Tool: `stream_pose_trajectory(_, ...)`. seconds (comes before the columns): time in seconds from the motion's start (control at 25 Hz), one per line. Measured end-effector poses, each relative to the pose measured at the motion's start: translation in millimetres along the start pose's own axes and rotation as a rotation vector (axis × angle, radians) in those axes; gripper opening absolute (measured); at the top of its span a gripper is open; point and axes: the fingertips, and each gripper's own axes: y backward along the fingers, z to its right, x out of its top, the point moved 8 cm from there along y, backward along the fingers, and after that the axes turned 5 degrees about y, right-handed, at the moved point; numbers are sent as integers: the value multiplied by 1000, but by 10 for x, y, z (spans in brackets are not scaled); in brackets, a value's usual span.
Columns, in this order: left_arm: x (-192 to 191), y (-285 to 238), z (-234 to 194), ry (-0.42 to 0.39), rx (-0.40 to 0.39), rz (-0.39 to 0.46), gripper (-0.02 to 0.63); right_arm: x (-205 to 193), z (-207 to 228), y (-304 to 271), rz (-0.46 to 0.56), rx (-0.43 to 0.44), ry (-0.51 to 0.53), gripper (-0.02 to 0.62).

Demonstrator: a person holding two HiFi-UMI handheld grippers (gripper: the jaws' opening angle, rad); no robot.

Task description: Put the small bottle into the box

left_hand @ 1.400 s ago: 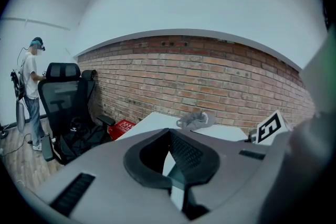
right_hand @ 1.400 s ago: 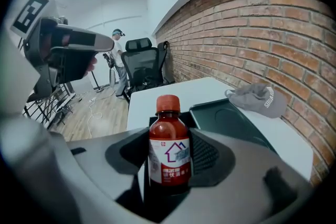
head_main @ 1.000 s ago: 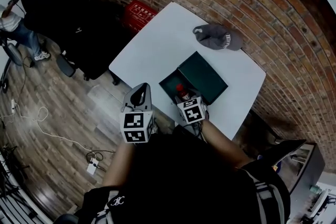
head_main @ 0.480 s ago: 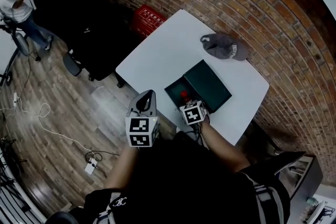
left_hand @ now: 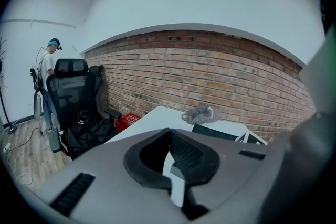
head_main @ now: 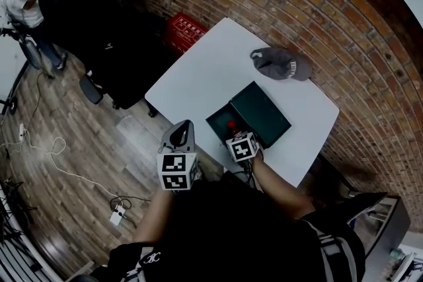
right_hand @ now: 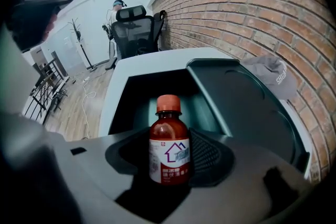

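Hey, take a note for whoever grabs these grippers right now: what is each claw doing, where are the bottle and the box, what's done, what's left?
Right claw: shut on the small bottle, which is upright with its red cap on top.
Left claw: shut, empty, held off the near edge of the white table.
Box: dark green, lid open, on the table. The bottle is at its open compartment; I cannot tell if it touches the bottom.
Done: bottle gripped and at the box.
Left: probably lower it in, open the right claw and pull away.
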Motion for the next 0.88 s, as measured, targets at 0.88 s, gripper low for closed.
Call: stream_pose_trajectory(0.88,-9,-64,121,-25,-30,-9,11,31,-17,22,122,23,-6,247)
